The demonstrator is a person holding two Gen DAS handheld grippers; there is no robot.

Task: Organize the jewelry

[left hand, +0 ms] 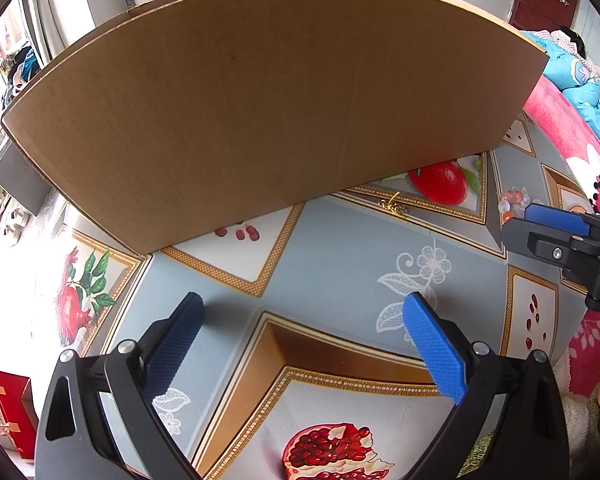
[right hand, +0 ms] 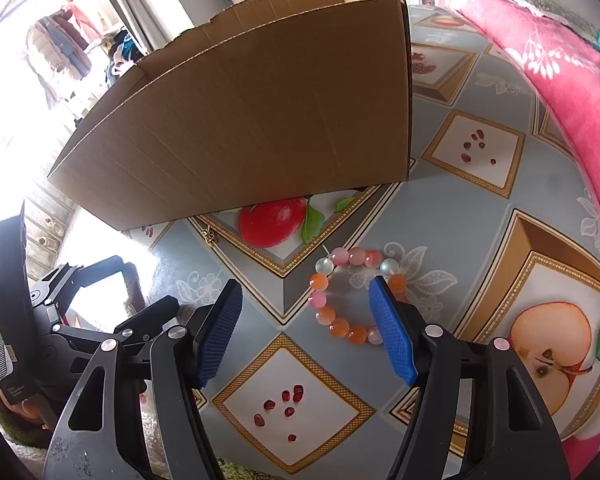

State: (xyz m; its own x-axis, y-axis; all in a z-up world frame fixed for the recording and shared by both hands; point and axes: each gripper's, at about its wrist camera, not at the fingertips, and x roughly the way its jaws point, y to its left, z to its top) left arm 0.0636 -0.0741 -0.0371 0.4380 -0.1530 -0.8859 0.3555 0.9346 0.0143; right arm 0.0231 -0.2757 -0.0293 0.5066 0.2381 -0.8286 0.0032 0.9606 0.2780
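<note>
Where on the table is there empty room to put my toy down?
Bare tablecloth lies between the cardboard box and the left gripper, which is open. It is crowded around the bead bracelet at the open right gripper, and near the small gold piece by the box.

Home bedroom, pink floral blanket (right hand: 540, 64), hanging clothes (right hand: 64, 44), fruit-print tablecloth (right hand: 480, 216)

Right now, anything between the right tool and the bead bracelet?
Nothing visible. The open right tool sits just short of the bead bracelet on the tablecloth. The cardboard box stands farther back.
</note>
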